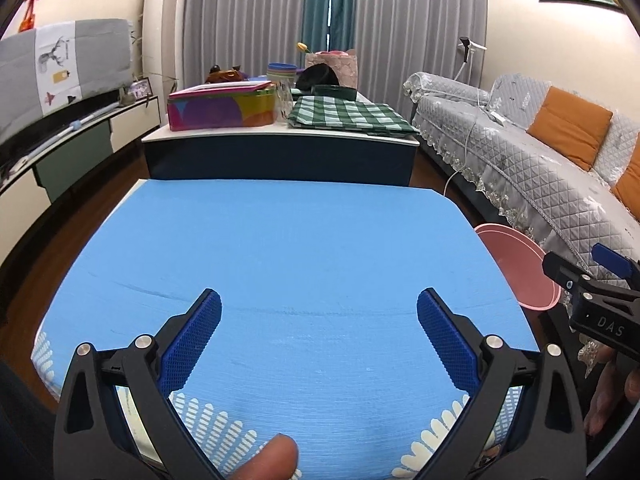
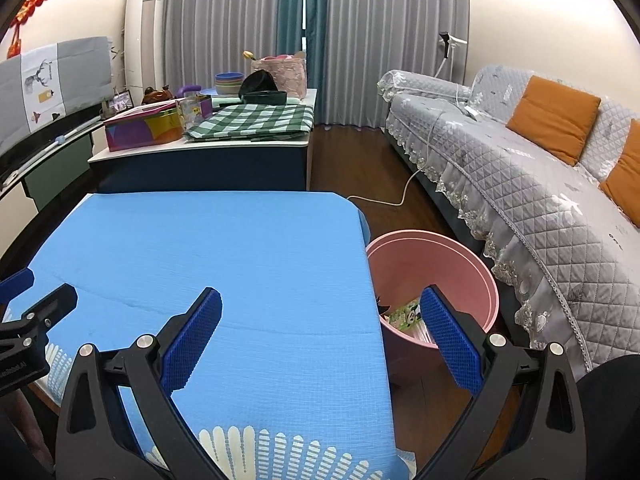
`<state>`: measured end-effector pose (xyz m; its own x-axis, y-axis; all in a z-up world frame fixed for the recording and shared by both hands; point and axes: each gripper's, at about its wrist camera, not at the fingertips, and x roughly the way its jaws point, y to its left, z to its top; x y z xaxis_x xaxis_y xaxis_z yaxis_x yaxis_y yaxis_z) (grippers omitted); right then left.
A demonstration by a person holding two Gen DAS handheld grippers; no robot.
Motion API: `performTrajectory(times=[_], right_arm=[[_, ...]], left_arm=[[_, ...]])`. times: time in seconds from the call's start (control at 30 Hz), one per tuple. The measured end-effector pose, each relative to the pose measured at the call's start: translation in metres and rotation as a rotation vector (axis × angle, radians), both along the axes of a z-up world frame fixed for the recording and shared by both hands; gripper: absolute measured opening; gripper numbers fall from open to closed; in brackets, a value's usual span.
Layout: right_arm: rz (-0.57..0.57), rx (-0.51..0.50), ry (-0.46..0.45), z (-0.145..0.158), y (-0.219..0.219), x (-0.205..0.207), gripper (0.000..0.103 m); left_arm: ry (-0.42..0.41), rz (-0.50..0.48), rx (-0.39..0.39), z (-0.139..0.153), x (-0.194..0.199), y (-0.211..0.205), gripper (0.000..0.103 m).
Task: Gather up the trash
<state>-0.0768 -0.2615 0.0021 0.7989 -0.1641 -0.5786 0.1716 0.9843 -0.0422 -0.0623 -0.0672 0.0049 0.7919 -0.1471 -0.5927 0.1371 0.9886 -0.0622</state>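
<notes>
The only trash in sight lies at the bottom of the round pink plastic bin (image 2: 434, 268), which stands on the floor just beside the right edge of the tabletop: a small green-and-white printed wrapper (image 2: 406, 314) and something dark next to it, too hidden to name. The wrapper looks like thin packaging, so I judge it light, crumply and a little slick; a pinch across a folded edge or corner should hold better than a flat face. The bin itself seems light and stiff, best taken at its rim.

The left hand-held gripper (image 1: 319, 322) hovers over the tabletop with its 2 blue textured pads spread wide and nothing between them. The right hand-held gripper (image 2: 319, 322) is equally wide open and empty, one finger over the tabletop edge, the other over the bin.

The tabletop wears a smooth blue cloth with a white petal print (image 1: 280, 248), which shows no litter, so collecting looks near done. Beyond stand a low white-topped cabinet (image 1: 280, 136) carrying a green checked cloth (image 1: 348, 114) and a colourful tin box (image 1: 222, 108), a grey quilted sofa (image 2: 520, 184) with orange cushions, and dark wooden floor.
</notes>
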Motion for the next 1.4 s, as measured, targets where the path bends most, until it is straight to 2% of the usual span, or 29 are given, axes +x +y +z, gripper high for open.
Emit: performTrajectory(times=[0.3,1.4], right_arm=[[-0.017,0.003,0.007,-0.0013,-0.0034,0.0014,0.098],[-0.014,0.007,0.007,-0.0010,-0.0007,0.0019,0.098]], left_arm=[[0.023,0.022,-0.019,-0.0052,0.0036,0.0048,0.095],[0.014,0.013,-0.011,-0.0039,0.0034,0.0031,0.095]])
